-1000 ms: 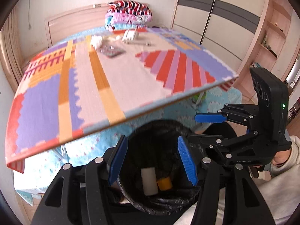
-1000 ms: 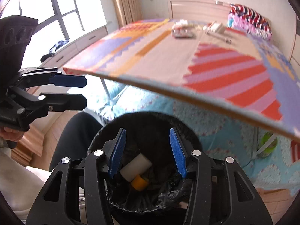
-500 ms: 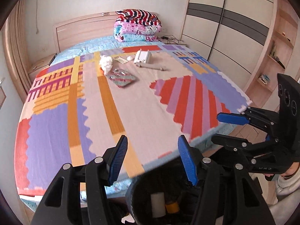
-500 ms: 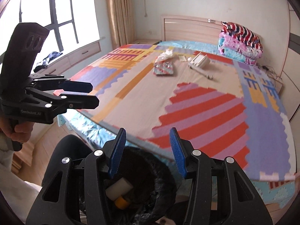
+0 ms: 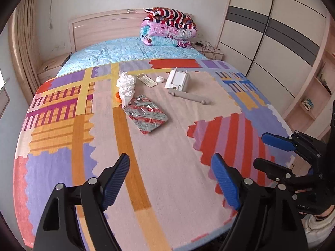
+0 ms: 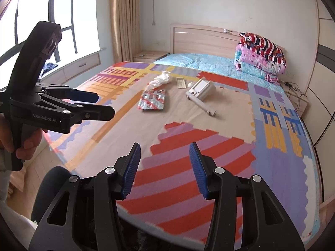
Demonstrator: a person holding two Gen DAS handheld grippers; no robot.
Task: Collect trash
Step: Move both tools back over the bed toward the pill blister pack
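Observation:
Trash lies far back on the patterned bed cover (image 5: 159,159): a crumpled white tissue (image 5: 126,87) on an orange piece, a red and silver blister pack (image 5: 146,114), a flat beige strip (image 5: 146,80), a small white cap (image 5: 160,79), a white box (image 5: 178,81) and a grey stick (image 5: 188,96). They also show in the right wrist view: tissue (image 6: 161,79), blister pack (image 6: 152,102), box (image 6: 202,89). My left gripper (image 5: 170,179) is open and empty over the cover's near edge. My right gripper (image 6: 165,171) is open and empty beside it.
Folded quilts (image 5: 167,31) are stacked at the headboard. Wardrobe doors (image 5: 272,48) stand on the right, a window and curtain (image 6: 121,21) on the left. A dark rim (image 6: 48,188) shows below the bed's front edge.
Both grippers have risen from over the black bin, which held a white roll and an orange piece, to above the bed. The bin has dropped out of view. Both stay open.

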